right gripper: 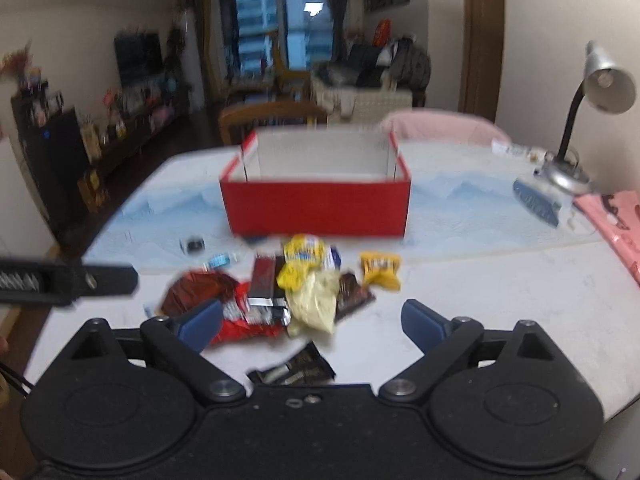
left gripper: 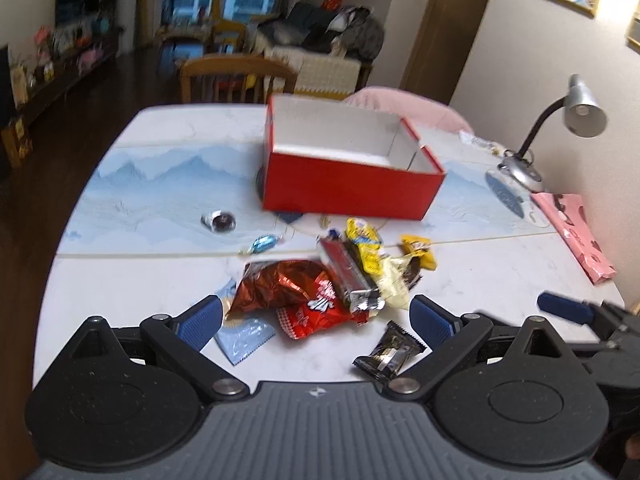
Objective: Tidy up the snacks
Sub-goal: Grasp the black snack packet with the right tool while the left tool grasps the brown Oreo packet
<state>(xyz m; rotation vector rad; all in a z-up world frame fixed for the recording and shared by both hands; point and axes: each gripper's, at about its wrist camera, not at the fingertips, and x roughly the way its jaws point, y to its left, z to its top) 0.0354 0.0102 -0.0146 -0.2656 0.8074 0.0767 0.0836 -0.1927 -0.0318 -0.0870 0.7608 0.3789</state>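
An open red box [left gripper: 352,190] [right gripper: 318,210] stands empty on the table, beyond a pile of snacks. The pile holds a crumpled red-brown bag [left gripper: 280,284] [right gripper: 196,292], a red packet [left gripper: 316,316], a red and silver bar [left gripper: 346,276] [right gripper: 264,284], yellow packets [left gripper: 366,248] [right gripper: 306,254] and a pale yellow bag [right gripper: 314,304]. A black wrapper [left gripper: 388,354] [right gripper: 296,370] lies nearest. My left gripper [left gripper: 316,322] is open over the pile's near side. My right gripper [right gripper: 312,320] is open just before the pile. Both are empty.
A desk lamp [left gripper: 560,128] [right gripper: 584,120] stands at the right, with a pink bag [left gripper: 572,232] [right gripper: 616,216] next to it. A blue candy [left gripper: 264,242] and a small round tin [left gripper: 220,220] lie left of the pile. Chairs stand behind the table.
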